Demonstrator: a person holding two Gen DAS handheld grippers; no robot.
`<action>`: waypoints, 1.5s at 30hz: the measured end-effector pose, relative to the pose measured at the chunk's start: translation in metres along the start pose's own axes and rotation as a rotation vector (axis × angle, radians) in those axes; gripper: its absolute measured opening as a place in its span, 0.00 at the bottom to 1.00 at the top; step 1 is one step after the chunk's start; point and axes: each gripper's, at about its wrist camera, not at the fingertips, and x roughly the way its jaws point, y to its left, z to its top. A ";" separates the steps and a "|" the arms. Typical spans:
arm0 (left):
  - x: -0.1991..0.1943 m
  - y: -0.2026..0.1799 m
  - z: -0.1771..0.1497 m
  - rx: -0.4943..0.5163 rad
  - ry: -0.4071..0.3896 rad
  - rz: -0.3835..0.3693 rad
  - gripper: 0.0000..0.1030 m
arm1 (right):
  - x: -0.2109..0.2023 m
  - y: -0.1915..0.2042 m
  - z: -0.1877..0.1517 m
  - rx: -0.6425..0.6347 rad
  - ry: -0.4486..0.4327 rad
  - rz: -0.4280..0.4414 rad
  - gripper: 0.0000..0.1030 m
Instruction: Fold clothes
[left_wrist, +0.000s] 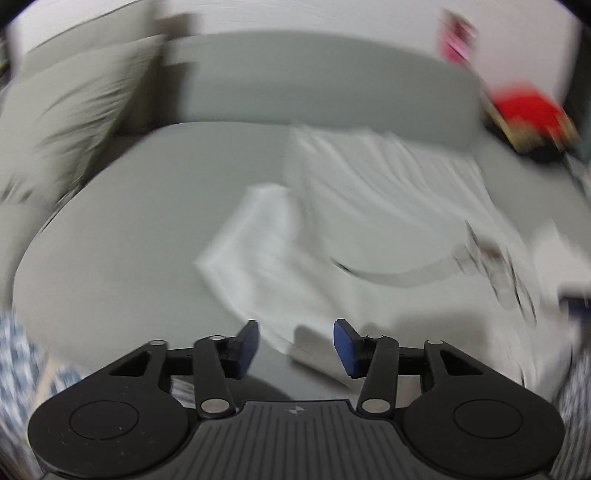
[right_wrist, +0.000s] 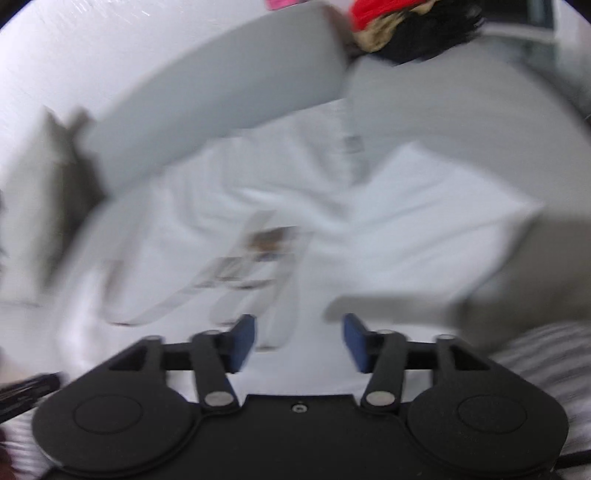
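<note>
On the grey sofa seat (left_wrist: 129, 221) lies a white T-shirt (left_wrist: 388, 206), spread out but wrinkled, with a printed picture on its front (right_wrist: 258, 251) (both views are blurred, so the print cannot be read). In the left wrist view one sleeve (left_wrist: 255, 236) sticks out toward the left, and the body of the shirt reaches to the far backrest (left_wrist: 325, 77). The left hand-held gripper (left_wrist: 295, 343) is above the near edge of the shirt; its two blue pads (left_wrist: 249, 349) stand apart and nothing is between them. The right hand-held gripper (right_wrist: 299, 341) is over the near part of the shirt, just beside the print, also with its fingers apart and holding nothing. In the right wrist view a sleeve (right_wrist: 443, 218) lies flat toward the right. A beige cushion (left_wrist: 70, 110) leans at the far left of the sofa. At the far right, on the sofa, is a pile of red and dark things (left_wrist: 528, 114).
</note>
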 end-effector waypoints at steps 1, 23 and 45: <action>0.004 0.019 0.007 -0.079 0.002 -0.011 0.45 | 0.004 0.004 -0.001 0.037 0.009 0.034 0.66; 0.140 0.128 0.039 -0.826 0.099 -0.508 0.35 | 0.097 0.033 -0.014 0.202 0.190 0.330 0.57; 0.029 0.017 0.034 -0.027 -0.146 -0.162 0.36 | 0.098 0.026 -0.013 0.201 0.203 0.342 0.54</action>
